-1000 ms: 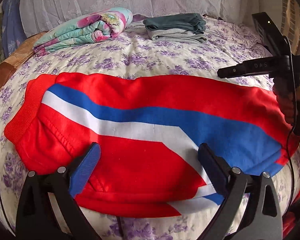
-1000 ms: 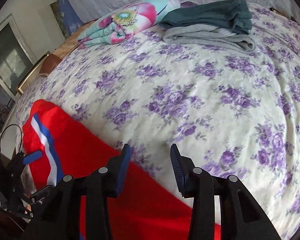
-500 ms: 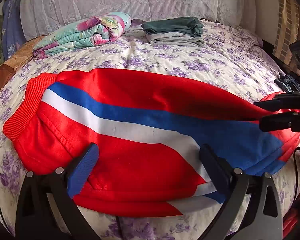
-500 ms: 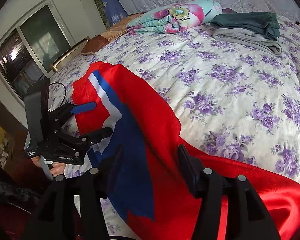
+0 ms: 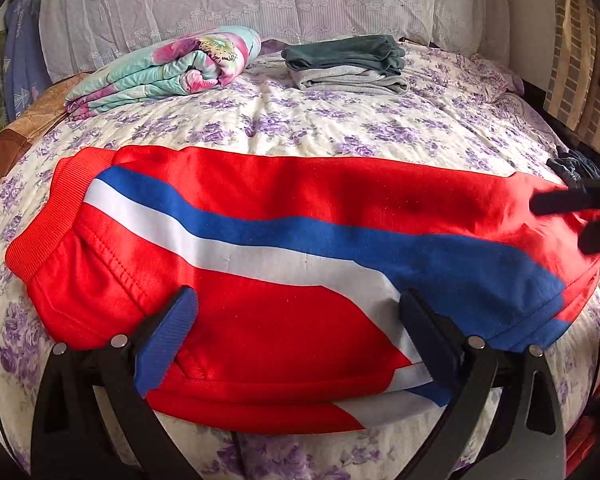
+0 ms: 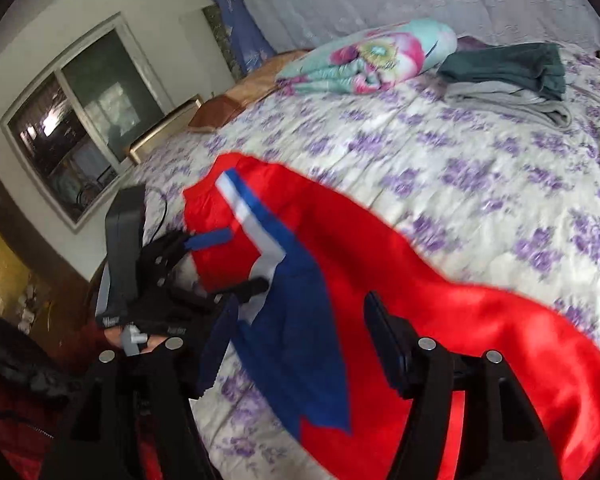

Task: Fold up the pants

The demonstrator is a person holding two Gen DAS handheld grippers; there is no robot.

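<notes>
Item one, left gripper (image 5: 296, 330): black frame with blue ribbed pads, jaws standing wide apart and holding nothing, hovering over the near edge of the garment. It is sitting where it sat a second ago, with the cloth under it lying in the same folds.

Item two, right gripper (image 6: 296, 344): black frame, dark blue pads, jaws opening, with red and blue cloth showing behind the gap and neither pad pressing on it. A second ago the jaws were standing narrower, pointing across bare quilt at the garment's far edge; now the view is swinging round along the garment toward the left gripper (image 6: 224, 260), and the picture is blurring. Seen from the left gripper, its dark fingers (image 5: 560, 202) are lying over the garment's right end, where a second ago the whole tool was held higher above it.

Item three, red fleece pants with a blue and a white stripe (image 5: 284, 248): lying flat and lengthwise directly ahead of both grippers on the cream quilt printed with purple flowers (image 5: 340, 124), ribbed waistband to the left.

Item four, beyond the pants: a folded floral blanket in teal and pink (image 5: 168, 68), and to its right a stack of folded green and grey clothes (image 5: 348, 64).
</notes>
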